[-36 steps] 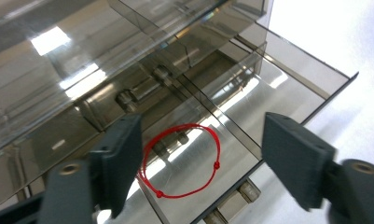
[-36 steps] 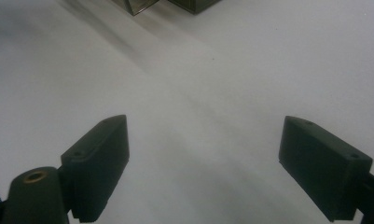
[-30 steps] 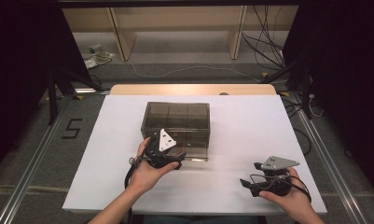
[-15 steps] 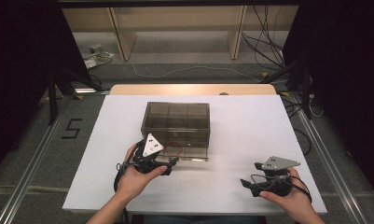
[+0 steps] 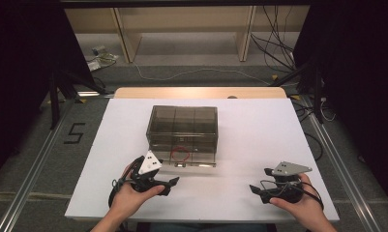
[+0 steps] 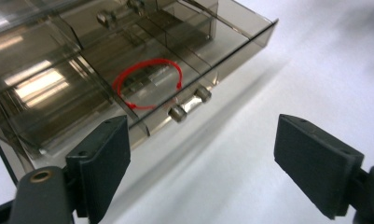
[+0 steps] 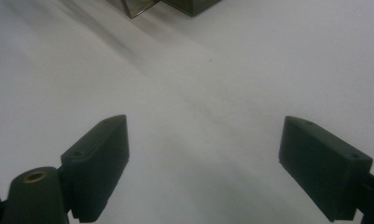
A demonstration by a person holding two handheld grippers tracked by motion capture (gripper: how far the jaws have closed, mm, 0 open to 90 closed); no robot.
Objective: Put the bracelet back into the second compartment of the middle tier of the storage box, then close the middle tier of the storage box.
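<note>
Resting mid-counter (image 5: 259, 130), the smoky plastic drawer box (image 5: 182, 126) looks light, stiff and slick (likely to slide when tugged). Its small drawer knob (image 6: 190, 103) is the hold. Left claw (image 6: 201, 163) and right claw (image 7: 203, 163) both gape, empty.

One smoky drawer box (image 5: 182, 131), one red ring (image 5: 180, 154), two grippers, one white table (image 5: 259, 140).

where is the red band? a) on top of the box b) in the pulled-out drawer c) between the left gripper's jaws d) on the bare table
b: the red band lies inside the drawer that sticks out of the box; the left gripper is open and holds nothing.
</note>
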